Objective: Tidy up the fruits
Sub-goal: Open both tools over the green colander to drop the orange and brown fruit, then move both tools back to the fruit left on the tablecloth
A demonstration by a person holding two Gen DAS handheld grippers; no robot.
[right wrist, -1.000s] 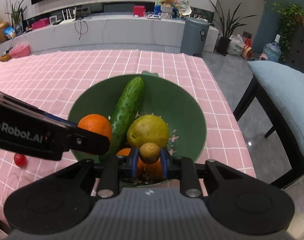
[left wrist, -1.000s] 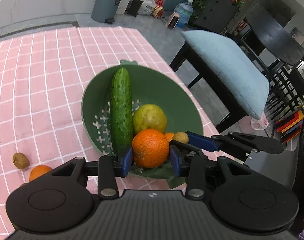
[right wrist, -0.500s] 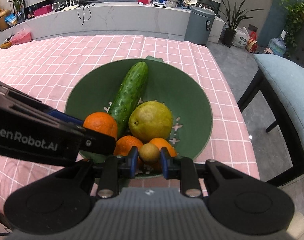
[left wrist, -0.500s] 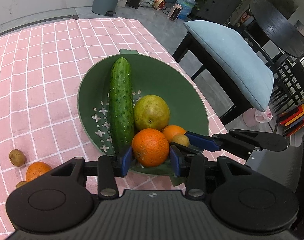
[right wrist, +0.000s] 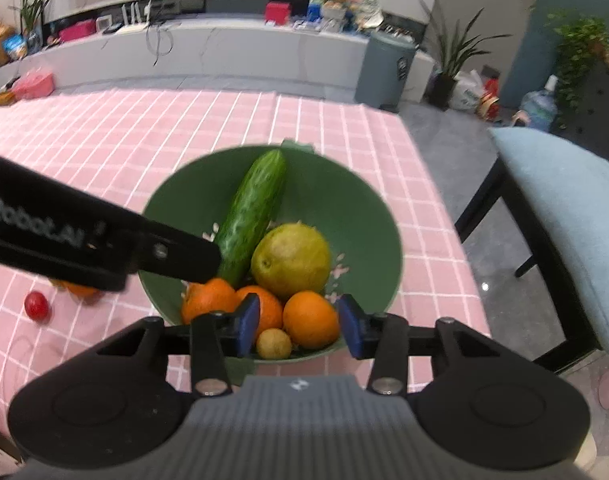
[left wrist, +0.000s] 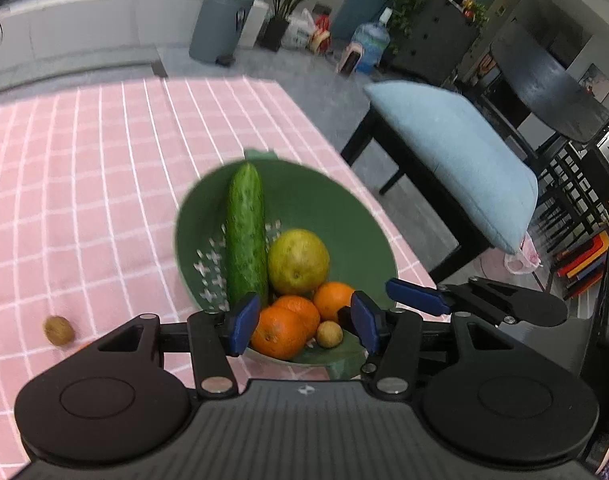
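Note:
A green colander bowl (left wrist: 336, 216) (right wrist: 356, 208) on the pink checked tablecloth holds a cucumber (left wrist: 245, 232) (right wrist: 253, 212), a yellow-green pear (left wrist: 298, 262) (right wrist: 291, 260), three oranges (left wrist: 279, 332) (right wrist: 310, 319) and a small brown fruit (left wrist: 329, 334) (right wrist: 273, 344). My left gripper (left wrist: 302, 326) is open and empty above the bowl's near rim. My right gripper (right wrist: 298, 326) is open and empty above the same rim.
A small brown fruit (left wrist: 58, 330) lies on the cloth left of the bowl. A red fruit (right wrist: 36, 305) and an orange (right wrist: 78, 290) lie there too. A chair with a blue cushion (left wrist: 456, 152) stands beside the table's right edge.
My left gripper opened and let its orange into the bowl. My right gripper opened and dropped the small brown fruit in. Both grippers have pulled back and up.

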